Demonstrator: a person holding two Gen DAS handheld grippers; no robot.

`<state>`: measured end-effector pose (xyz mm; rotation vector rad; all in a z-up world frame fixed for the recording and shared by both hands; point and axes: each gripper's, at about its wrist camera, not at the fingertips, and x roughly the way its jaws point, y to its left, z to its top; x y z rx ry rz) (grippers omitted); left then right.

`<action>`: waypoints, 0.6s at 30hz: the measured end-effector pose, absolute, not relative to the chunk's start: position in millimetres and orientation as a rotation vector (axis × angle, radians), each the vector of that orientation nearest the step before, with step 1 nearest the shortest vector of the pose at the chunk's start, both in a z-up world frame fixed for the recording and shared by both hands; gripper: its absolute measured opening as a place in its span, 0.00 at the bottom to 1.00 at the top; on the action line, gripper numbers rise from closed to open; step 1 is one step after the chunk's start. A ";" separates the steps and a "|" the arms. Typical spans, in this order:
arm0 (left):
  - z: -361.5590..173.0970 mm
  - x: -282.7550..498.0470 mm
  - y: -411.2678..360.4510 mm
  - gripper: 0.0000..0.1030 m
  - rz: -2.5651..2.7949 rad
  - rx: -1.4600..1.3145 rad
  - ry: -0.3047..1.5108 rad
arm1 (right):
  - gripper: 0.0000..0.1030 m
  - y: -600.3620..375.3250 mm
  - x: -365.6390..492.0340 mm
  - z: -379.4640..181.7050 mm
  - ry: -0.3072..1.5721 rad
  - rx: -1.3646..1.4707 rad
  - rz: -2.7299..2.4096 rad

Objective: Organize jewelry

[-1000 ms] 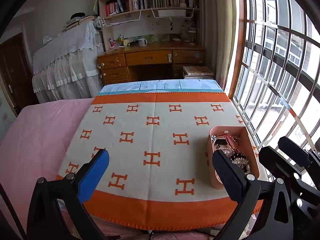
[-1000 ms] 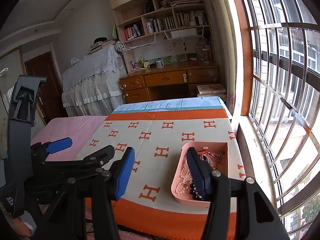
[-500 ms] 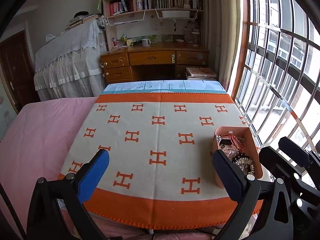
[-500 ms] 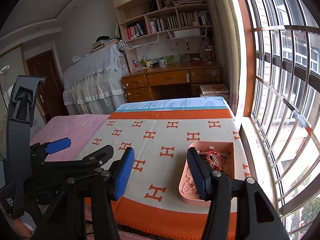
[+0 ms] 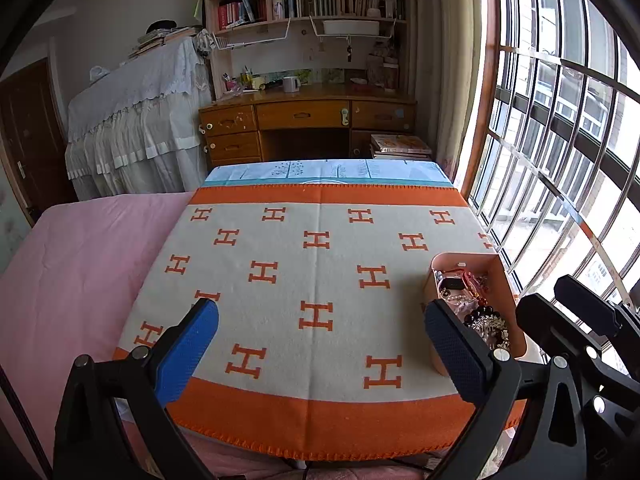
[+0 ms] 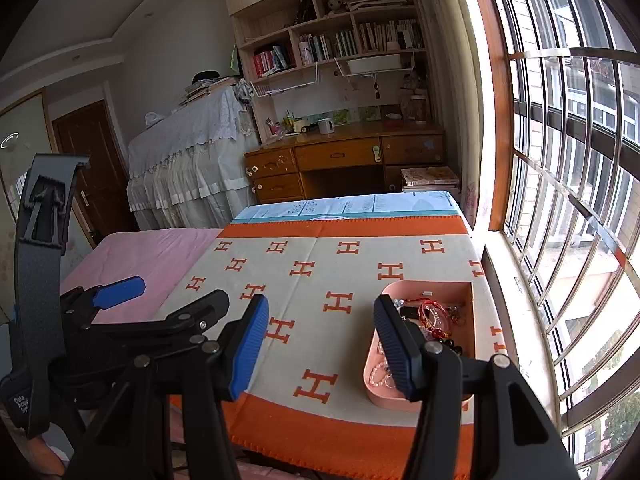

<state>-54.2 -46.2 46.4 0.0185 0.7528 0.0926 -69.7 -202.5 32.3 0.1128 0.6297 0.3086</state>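
Observation:
A pink tray (image 5: pixel 505 276) (image 6: pixel 468 292) full of tangled jewelry sits at the right edge of a cream and orange blanket (image 5: pixel 320 280) (image 6: pixel 340 280), near the window. Red bracelets (image 6: pixel 432 312), dark beads (image 5: pixel 482 312) and pearl strands (image 6: pixel 378 372) lie in it. My left gripper (image 5: pixel 320 344) is open and empty above the blanket's near edge. My right gripper (image 6: pixel 322 344) is open and empty, its right finger in front of the tray's left side. The left gripper (image 6: pixel 168 312) also shows at the left of the right wrist view, and the right gripper's body (image 5: pixel 580 332) at the right of the left wrist view.
The blanket lies on a bed with a pink sheet (image 5: pixel 80 260) to the left. A barred window (image 6: pixel 580 200) runs along the right. A wooden desk (image 5: pixel 308 120) with bookshelves and a cloth-covered piece of furniture (image 5: pixel 136 120) stand at the far wall.
Both grippers have lifted and pulled back slightly, so the blanket and tray sit lower and farther in view. Both stay open and empty.

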 end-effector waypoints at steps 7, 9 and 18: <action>46.2 -53.9 -46.0 0.99 0.092 0.018 0.754 | 0.54 -199.0 -69.5 30.4 0.633 0.113 0.309; 46.0 -54.0 -45.5 0.99 0.092 0.018 0.755 | 0.54 -200.3 -69.0 30.9 0.633 0.113 0.309; 44.6 -54.7 -45.7 0.99 0.090 0.017 0.758 | 0.54 -196.1 -69.4 23.2 0.642 0.119 0.313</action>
